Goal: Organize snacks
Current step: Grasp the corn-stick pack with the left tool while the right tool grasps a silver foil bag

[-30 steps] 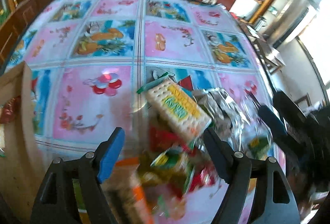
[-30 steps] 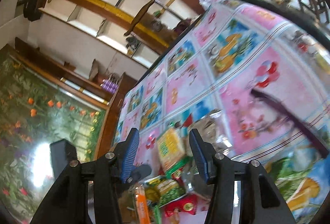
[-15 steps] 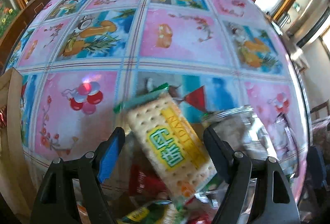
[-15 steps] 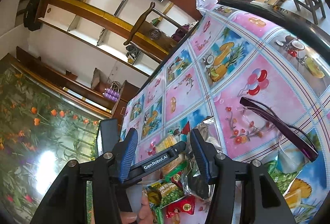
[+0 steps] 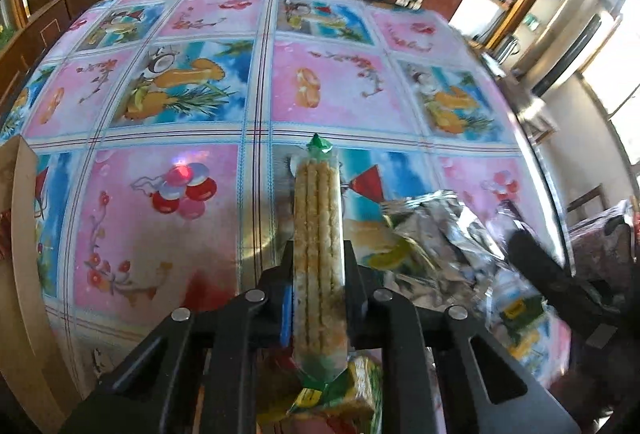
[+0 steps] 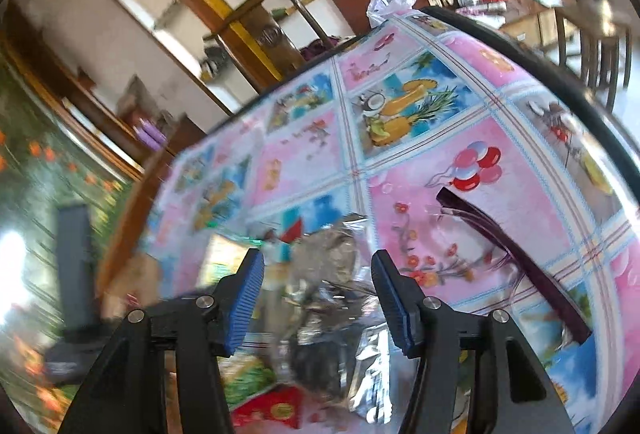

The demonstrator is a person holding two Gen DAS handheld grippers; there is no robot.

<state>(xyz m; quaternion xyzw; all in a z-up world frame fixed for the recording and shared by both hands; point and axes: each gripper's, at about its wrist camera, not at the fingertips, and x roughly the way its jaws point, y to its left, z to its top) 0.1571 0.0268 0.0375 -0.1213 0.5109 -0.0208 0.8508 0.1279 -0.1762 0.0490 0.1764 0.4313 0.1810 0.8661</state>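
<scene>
A clear pack of crackers with green ends stands on edge between the pads of my left gripper, which is shut on it above the snack pile. A crumpled silver foil bag lies just to its right. In the right wrist view the same foil bag sits below and between the blue pads of my right gripper. Its jaws are opening and the pads do not touch the bag. More packs lie near the front edge: a green and yellow one and a red one.
A tablecloth with pink and blue fruit pictures covers the table. A light wooden box wall stands at the left. A dark purple strap lies on the cloth to the right of the pile. Chairs and cabinets surround the table.
My left gripper has shut on the cracker pack, which lay flat and now stands on edge between the pads. My right gripper has swung over the foil bag with its jaws wider.
</scene>
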